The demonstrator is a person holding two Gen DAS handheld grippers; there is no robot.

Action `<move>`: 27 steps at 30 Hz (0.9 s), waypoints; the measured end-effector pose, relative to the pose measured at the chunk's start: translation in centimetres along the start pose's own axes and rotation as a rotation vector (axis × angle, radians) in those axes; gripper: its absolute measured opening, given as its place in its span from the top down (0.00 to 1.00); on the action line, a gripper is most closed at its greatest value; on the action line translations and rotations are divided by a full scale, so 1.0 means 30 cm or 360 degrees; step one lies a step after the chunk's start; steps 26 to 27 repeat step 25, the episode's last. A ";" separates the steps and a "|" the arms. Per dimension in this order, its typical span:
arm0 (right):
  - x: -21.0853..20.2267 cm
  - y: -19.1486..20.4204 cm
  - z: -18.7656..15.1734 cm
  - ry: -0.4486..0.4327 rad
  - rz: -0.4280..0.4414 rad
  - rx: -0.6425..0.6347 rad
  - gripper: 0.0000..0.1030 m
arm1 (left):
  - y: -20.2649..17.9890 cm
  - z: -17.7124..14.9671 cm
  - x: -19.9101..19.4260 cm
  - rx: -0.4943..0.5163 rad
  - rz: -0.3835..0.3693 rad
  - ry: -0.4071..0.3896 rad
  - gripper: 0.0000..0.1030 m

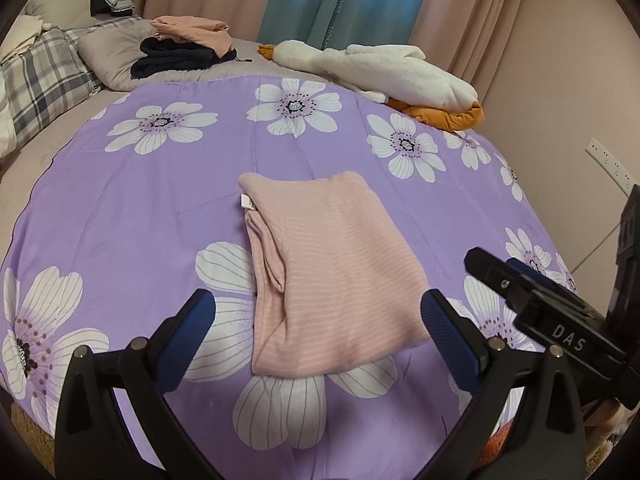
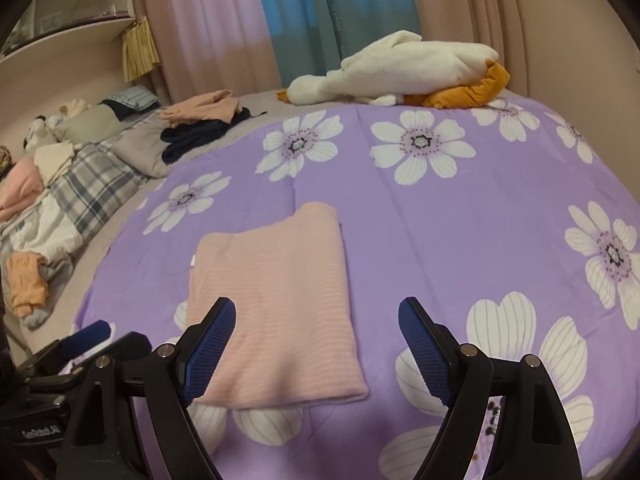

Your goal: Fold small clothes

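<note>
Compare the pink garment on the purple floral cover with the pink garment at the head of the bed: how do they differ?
The near pink garment lies folded into a neat flat rectangle; the far pink garment sits in a looser, rumpled heap. The near one rests alone on the floral cover; the far one lies on top of dark clothing. Both are a similar pale pink.

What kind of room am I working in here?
Most likely a bedroom: the folded pink garment lies on a bed with a purple floral cover, with plaid bedding at its far end and curtains behind.
</note>
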State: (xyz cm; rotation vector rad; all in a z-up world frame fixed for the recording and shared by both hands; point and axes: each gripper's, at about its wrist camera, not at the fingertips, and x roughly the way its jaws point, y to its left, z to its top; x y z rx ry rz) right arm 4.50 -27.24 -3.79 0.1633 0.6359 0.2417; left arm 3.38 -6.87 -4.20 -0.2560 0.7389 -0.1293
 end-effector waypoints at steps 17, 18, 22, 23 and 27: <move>-0.015 0.018 -0.016 -0.0009 -0.0017 -0.0019 0.19 | 0.004 -0.007 -0.024 0.0006 0.0060 -0.0013 0.01; -0.012 0.019 -0.017 -0.0003 -0.0017 -0.0020 0.19 | 0.004 -0.008 -0.026 0.0010 0.0060 -0.0016 0.01; -0.002 0.024 -0.018 0.0015 -0.0026 -0.0017 0.19 | 0.006 -0.008 -0.030 0.0014 0.0053 -0.0021 0.01; -0.001 0.025 -0.018 0.0017 -0.0028 -0.0016 0.19 | 0.007 -0.007 -0.031 0.0016 0.0054 -0.0020 0.01; 0.002 0.026 -0.017 0.0018 -0.0028 -0.0013 0.19 | 0.009 -0.006 -0.033 0.0018 0.0053 -0.0022 0.01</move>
